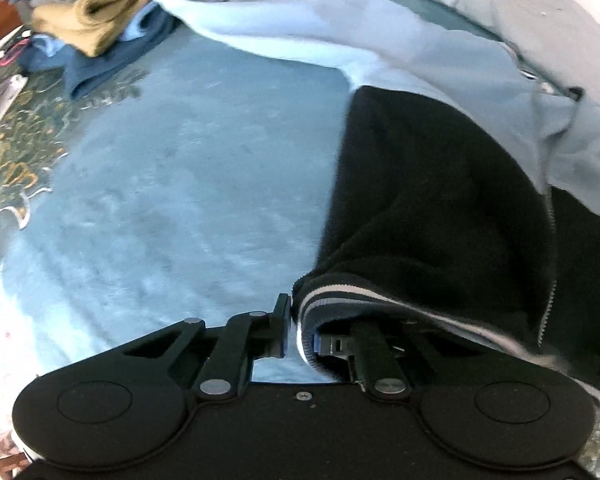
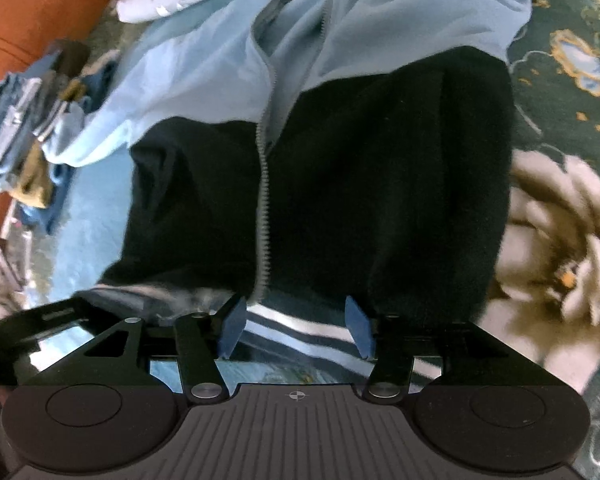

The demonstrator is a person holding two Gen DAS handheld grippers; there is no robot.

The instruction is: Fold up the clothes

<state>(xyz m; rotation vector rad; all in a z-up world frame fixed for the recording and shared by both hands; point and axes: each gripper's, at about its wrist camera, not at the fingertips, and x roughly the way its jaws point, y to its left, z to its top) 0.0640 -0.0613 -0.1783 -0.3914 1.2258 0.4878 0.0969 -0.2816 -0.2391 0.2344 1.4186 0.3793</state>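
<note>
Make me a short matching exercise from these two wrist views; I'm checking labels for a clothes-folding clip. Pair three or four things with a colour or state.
Things:
1. left gripper
2. right gripper
3. zipper
4. folded garment in the far pile

Descriptions:
A. mustard brown
B. jaws apart, the jacket's striped hem lying between them unpinched
C. jaws shut on the striped hem
D. runs down the middle of the black and light blue jacket

Pairs: 1-C, 2-B, 3-D, 4-A
</note>
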